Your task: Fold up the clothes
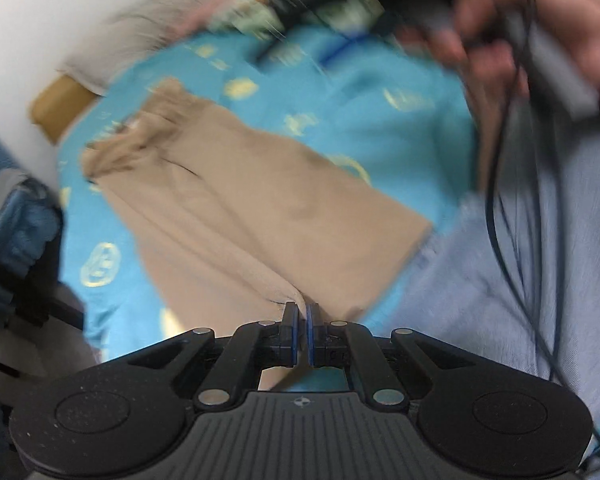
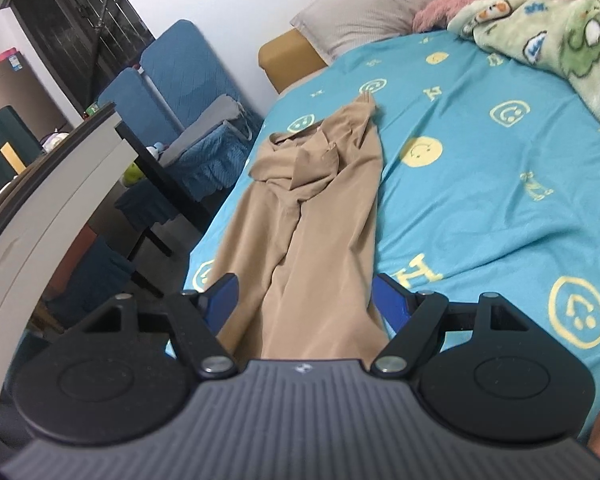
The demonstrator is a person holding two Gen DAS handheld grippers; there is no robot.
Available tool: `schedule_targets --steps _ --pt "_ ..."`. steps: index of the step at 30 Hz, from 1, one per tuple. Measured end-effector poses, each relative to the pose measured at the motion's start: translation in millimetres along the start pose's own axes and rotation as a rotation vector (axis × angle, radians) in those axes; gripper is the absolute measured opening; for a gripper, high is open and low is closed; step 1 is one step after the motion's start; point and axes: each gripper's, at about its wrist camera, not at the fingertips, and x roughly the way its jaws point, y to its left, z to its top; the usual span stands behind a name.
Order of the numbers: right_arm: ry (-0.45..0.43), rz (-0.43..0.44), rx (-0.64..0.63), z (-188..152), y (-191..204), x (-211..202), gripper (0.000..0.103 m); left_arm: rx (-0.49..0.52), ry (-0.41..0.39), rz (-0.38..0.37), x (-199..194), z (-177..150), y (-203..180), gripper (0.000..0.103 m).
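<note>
Tan trousers [image 2: 316, 208] lie lengthwise on a bed with a blue smiley-print sheet [image 2: 480, 176], waistband at the far end. In the blurred left wrist view the same tan trousers [image 1: 260, 192] spread across the blue sheet [image 1: 340, 92]. My left gripper [image 1: 303, 320] is shut on a fold of the trousers at their near edge. My right gripper [image 2: 306, 294] is open, its blue-padded fingers [image 2: 222, 292] standing either side of the trouser leg just above the cloth.
A green cartoon blanket [image 2: 548, 28] and a grey pillow [image 2: 380, 4] lie at the head of the bed. Blue chairs [image 2: 172, 80] and a table [image 2: 60, 168] stand left of the bed. A hand [image 1: 532, 28] with cables and pale blue fabric [image 1: 520, 280] fill the right of the left wrist view.
</note>
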Motion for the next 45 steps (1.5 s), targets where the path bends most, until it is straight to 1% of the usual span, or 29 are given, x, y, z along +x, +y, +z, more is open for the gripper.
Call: schedule_targets --steps 2,3,4,5,6,8,10,11,12,14,17,19,22,26,28,31,33,34,36,37,40,41,42,43,44,45 --pt "-0.007 -0.005 -0.008 0.8 -0.7 -2.3 0.077 0.022 0.07 -0.028 20.8 0.9 -9.8 0.006" --pt "-0.01 -0.007 -0.013 1.2 -0.9 -3.5 0.077 0.028 0.098 -0.053 26.8 1.0 -12.0 0.011" --pt "-0.016 -0.009 -0.018 1.8 -1.2 -5.0 0.077 0.028 0.105 -0.07 27.2 -1.1 -12.8 0.015" --pt "-0.024 -0.009 -0.023 2.7 -1.5 -7.0 0.077 0.017 0.094 -0.077 25.2 0.1 -11.1 0.025" --pt "-0.033 -0.008 -0.027 3.6 -1.6 -9.2 0.077 -0.006 0.073 -0.077 22.2 1.3 -6.7 0.041" --pt "-0.05 -0.003 -0.037 6.4 -1.5 -13.8 0.077 -0.081 0.015 -0.086 19.4 9.7 8.6 0.055" --pt "-0.066 0.003 -0.046 10.0 -0.8 -17.6 0.077 -0.171 -0.054 -0.083 15.7 19.5 24.0 0.063" --pt "-0.076 0.007 -0.051 11.8 -0.2 -19.1 0.077 -0.218 -0.099 -0.06 12.9 24.9 32.3 0.074" --pt "-0.085 0.013 -0.059 13.6 0.1 -20.6 0.077 -0.264 -0.143 -0.037 10.2 30.5 40.6 0.079" --pt "-0.102 0.024 -0.077 17.1 0.4 -22.8 0.077 -0.365 -0.232 -0.005 10.8 44.6 56.8 0.08" --pt "-0.077 0.056 -0.1 35.9 3.4 -2.8 0.077 -0.548 -0.349 0.017 20.3 60.1 85.6 0.081" --pt "-0.055 0.08 -0.115 50.1 5.8 13.3 0.077 -0.634 -0.409 0.05 32.7 66.0 101.6 0.081" --pt "-0.021 0.116 -0.137 71.4 9.3 37.5 0.076 -0.726 -0.461 0.083 55.3 62.0 121.2 0.081" --pt "0.024 0.164 -0.167 99.7 14.0 69.8 0.076 -0.723 -0.434 0.154 88.3 49.2 133.3 0.081" --pt "0.046 0.168 -0.206 117.4 18.9 107.0 0.076 -0.722 -0.417 0.153 99.3 44.0 138.3 0.081" --pt "0.071 0.139 -0.247 142.7 23.3 180.4 0.076 -0.756 -0.419 0.118 114.6 39.0 146.8 0.081" --pt "0.074 0.116 -0.237 155.2 18.7 229.8 0.075 -0.758 -0.426 0.109 125.2 34.4 149.3 0.081" --pt "0.074 0.106 -0.231 161.0 16.1 253.9 0.075 -0.753 -0.421 0.114 130.0 33.2 150.1 0.081" --pt "0.078 0.085 -0.201 169.6 9.7 297.8 0.071 -0.747 -0.426 0.128 137.5 29.5 152.8 0.081" --pt "0.076 0.075 -0.202 172.3 7.4 316.0 0.071 -0.753 -0.429 0.124 141.5 27.0 156.5 0.081" --pt "0.064 0.003 -0.239 172.6 3.7 357.6 0.069 -0.822 -0.428 0.081 153.9 20.6 170.8 0.081" --pt "0.071 -0.016 -0.253 171.2 3.9 367.0 0.064 -0.84 -0.43 0.072 156.1 18.5 174.3 0.081" --pt "0.084 -0.03 -0.268 169.6 5.1 373.9 0.041 -0.857 -0.431 0.063 158.2 16.5 177.5 0.081" --pt "0.096 -0.043 -0.282 167.9 6.2 380.9 0.029 -0.867 -0.434 0.062 158.8 14.9 179.0 0.081" --pt "0.09 -0.043 -0.292 166.4 7.9 382.0 0.013 -0.876 -0.437 0.058 158.4 13.5 179.7 0.081" --pt "0.069 -0.032 -0.297 164.9 10.0 378.1 0.01 -0.885 -0.439 0.054 158.0 12.1 180.4 0.081"
